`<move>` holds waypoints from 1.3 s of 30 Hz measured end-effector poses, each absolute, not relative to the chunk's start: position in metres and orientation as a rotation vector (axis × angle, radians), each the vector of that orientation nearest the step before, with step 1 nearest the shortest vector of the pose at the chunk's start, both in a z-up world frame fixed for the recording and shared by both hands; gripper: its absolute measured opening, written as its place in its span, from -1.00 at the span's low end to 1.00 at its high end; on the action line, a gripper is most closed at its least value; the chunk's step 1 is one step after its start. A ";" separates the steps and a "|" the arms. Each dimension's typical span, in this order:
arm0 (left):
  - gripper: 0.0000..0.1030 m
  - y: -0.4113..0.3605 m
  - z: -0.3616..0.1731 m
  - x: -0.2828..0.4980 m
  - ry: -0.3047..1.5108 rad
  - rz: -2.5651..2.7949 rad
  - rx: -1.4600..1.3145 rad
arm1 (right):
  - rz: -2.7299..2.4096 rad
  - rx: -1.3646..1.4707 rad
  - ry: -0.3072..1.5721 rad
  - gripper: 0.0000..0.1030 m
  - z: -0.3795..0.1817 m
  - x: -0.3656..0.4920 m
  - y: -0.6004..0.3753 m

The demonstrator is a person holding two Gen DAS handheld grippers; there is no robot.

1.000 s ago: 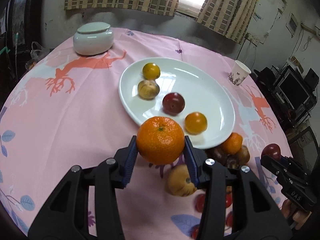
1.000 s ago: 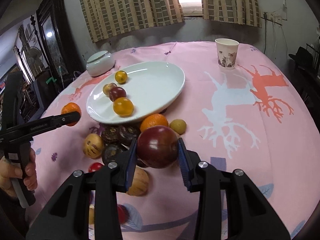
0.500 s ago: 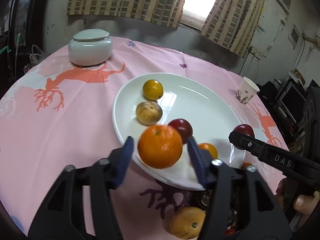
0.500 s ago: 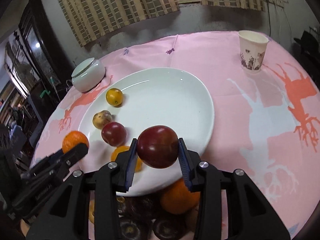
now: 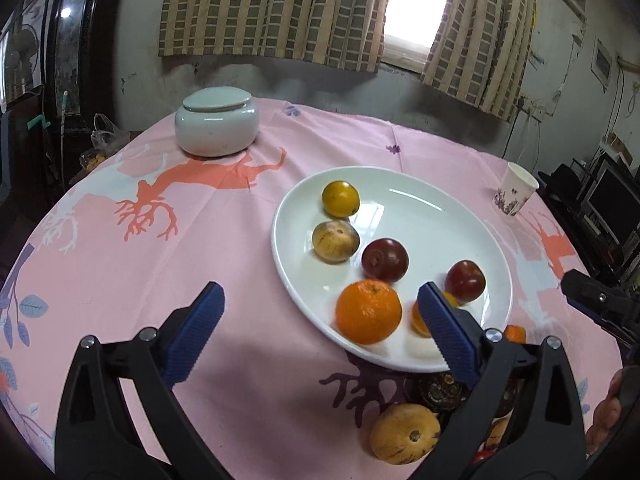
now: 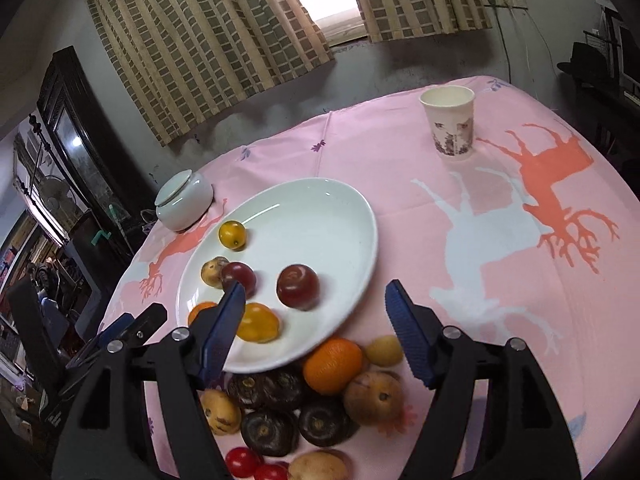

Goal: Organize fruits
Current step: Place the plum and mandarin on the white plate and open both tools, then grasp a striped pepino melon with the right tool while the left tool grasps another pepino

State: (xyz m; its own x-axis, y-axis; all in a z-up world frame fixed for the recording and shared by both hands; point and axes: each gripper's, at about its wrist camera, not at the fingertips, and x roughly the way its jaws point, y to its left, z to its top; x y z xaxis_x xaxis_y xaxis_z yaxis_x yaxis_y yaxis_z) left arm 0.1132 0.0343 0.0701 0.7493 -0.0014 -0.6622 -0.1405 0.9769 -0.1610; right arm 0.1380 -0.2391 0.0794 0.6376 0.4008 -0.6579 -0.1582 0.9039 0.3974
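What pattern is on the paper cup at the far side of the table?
White paper cup with a dark purplish floral print around its lower half; clearest in the right wrist view.

Fruit on the plate and beside it

The plate (image 6: pixel 352 208) holds six fruits; a fruit pile (image 6: pixel 320 400) lies before its near rim, lidded jar (image 6: pixel 184 200) behind-left, paper cup (image 6: pixel 450 126) behind-right.
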 end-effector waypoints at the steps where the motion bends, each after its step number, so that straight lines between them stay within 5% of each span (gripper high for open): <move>1: 0.93 0.034 0.069 0.114 0.737 0.067 -0.208 | 0.327 0.330 0.832 0.42 0.077 0.132 -0.247; 13: 0.93 0.021 0.068 0.091 0.843 -0.026 -0.222 | 0.398 0.297 0.925 0.41 0.046 0.104 -0.279; 29: 0.95 -0.013 0.046 0.073 0.906 -0.037 0.013 | 0.571 -0.087 1.020 0.41 0.040 0.069 -0.216; 39: 0.95 0.005 0.040 0.073 0.956 -0.047 -0.039 | 0.544 -0.252 0.974 0.15 0.036 0.057 -0.200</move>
